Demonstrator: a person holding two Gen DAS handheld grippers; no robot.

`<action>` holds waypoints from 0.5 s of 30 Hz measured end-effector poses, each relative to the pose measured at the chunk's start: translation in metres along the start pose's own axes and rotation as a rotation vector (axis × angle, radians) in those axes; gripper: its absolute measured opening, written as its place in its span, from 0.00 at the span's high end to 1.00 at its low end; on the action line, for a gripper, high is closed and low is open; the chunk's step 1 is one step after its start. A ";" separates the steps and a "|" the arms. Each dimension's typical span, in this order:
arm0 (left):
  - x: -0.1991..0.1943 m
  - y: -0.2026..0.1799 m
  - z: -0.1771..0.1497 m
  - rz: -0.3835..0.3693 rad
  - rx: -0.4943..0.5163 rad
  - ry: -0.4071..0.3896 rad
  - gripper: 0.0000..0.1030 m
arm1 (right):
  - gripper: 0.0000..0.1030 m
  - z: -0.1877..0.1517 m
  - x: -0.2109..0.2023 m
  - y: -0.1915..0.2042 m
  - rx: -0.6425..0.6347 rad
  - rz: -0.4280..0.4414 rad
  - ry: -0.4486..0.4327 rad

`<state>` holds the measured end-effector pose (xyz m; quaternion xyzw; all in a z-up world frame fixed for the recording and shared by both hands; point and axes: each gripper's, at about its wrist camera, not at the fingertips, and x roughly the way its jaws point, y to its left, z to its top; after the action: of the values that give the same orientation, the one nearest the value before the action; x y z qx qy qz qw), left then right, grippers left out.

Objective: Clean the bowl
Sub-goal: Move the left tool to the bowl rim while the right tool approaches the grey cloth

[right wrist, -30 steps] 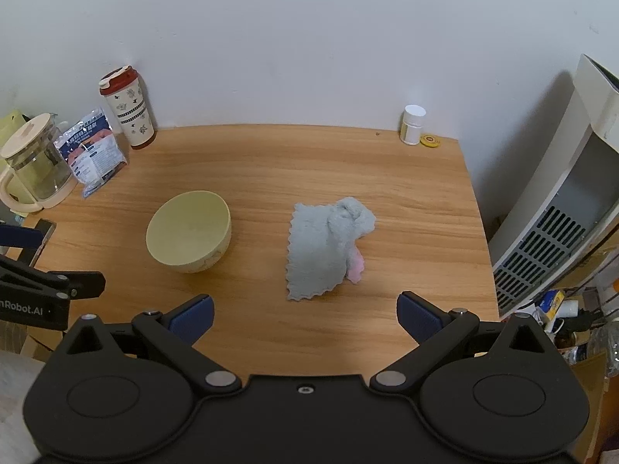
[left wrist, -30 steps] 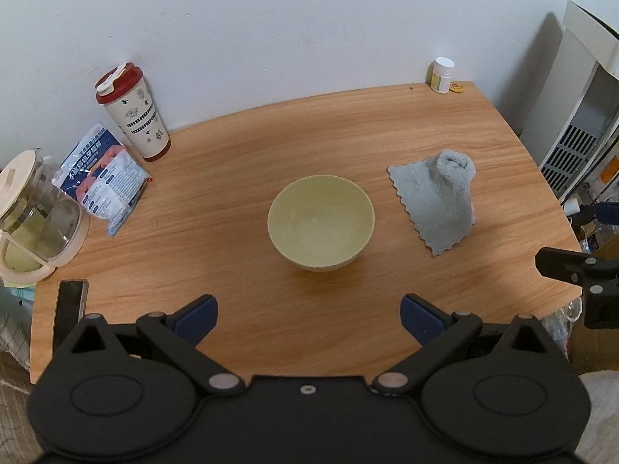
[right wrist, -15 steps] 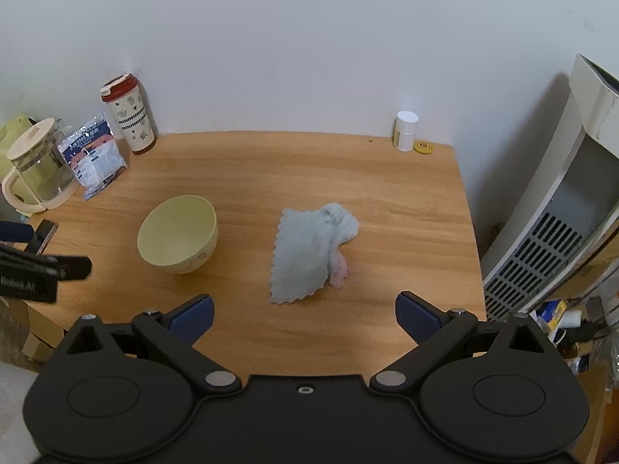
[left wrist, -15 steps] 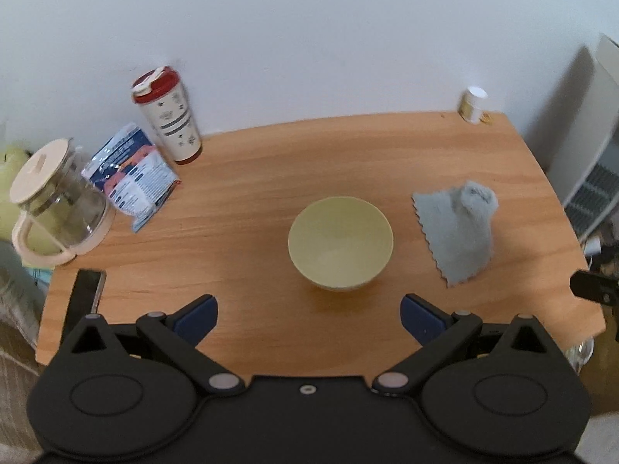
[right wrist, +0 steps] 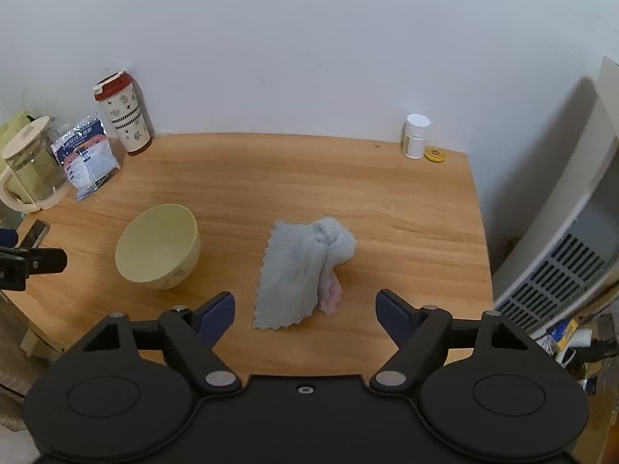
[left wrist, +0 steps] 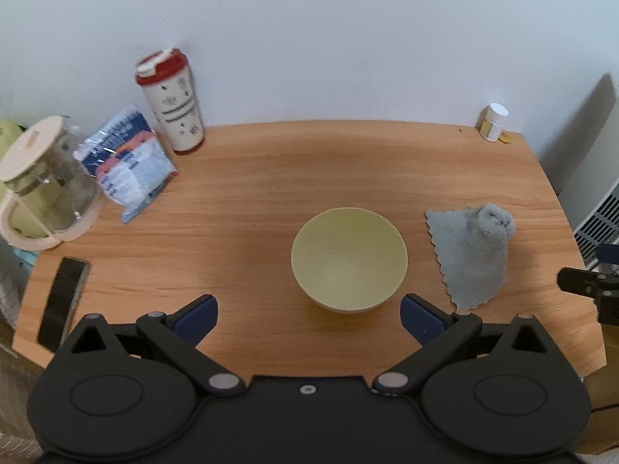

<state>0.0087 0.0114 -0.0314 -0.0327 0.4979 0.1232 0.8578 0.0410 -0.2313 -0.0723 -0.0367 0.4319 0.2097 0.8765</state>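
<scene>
A pale yellow-green bowl [left wrist: 349, 261] stands upright and empty on the wooden table [left wrist: 271, 178]; it also shows in the right wrist view [right wrist: 158, 246]. A grey cloth [left wrist: 470, 253] lies crumpled to its right, also seen in the right wrist view [right wrist: 301, 270] with a pink patch under it. My left gripper [left wrist: 308, 315] is open and empty, just in front of the bowl. My right gripper [right wrist: 305, 311] is open and empty, in front of the cloth's near edge.
A red-lidded tumbler [left wrist: 170, 100], a snack packet [left wrist: 127, 162] and a glass jug [left wrist: 42, 181] stand at the back left. A black phone [left wrist: 62, 303] lies at the left edge. A small white bottle [left wrist: 493, 121] is at the back right. A white appliance [right wrist: 561, 255] stands right of the table.
Both grippers have moved closer to the table. The left view has swung left, now showing the phone and jug. The bowl and cloth have not moved.
</scene>
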 end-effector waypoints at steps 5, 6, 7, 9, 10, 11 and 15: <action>0.031 0.006 0.012 -0.005 0.045 0.036 0.00 | 0.24 0.009 0.025 0.002 -0.005 -0.001 0.029; 0.036 0.007 0.014 -0.012 0.048 0.046 0.00 | 0.24 0.011 0.033 0.003 -0.009 -0.008 0.037; 0.040 0.008 0.016 -0.017 0.050 0.055 0.00 | 0.24 0.014 0.042 0.003 -0.014 -0.023 0.047; 0.055 0.009 0.021 0.009 0.067 0.073 0.00 | 0.24 0.016 0.053 0.003 -0.010 -0.035 0.056; 0.060 0.009 0.022 0.021 0.077 0.067 0.00 | 0.24 0.019 0.061 0.003 -0.001 -0.034 0.063; 0.065 0.009 0.024 0.024 0.087 0.064 0.00 | 0.24 0.020 0.065 0.003 0.003 -0.029 0.068; 0.088 0.013 0.029 -0.055 0.091 0.104 0.01 | 0.24 0.024 0.092 0.000 0.014 -0.046 0.111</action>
<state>0.0716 0.0452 -0.0916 -0.0134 0.5458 0.0749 0.8345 0.1086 -0.1940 -0.1284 -0.0518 0.4802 0.1840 0.8561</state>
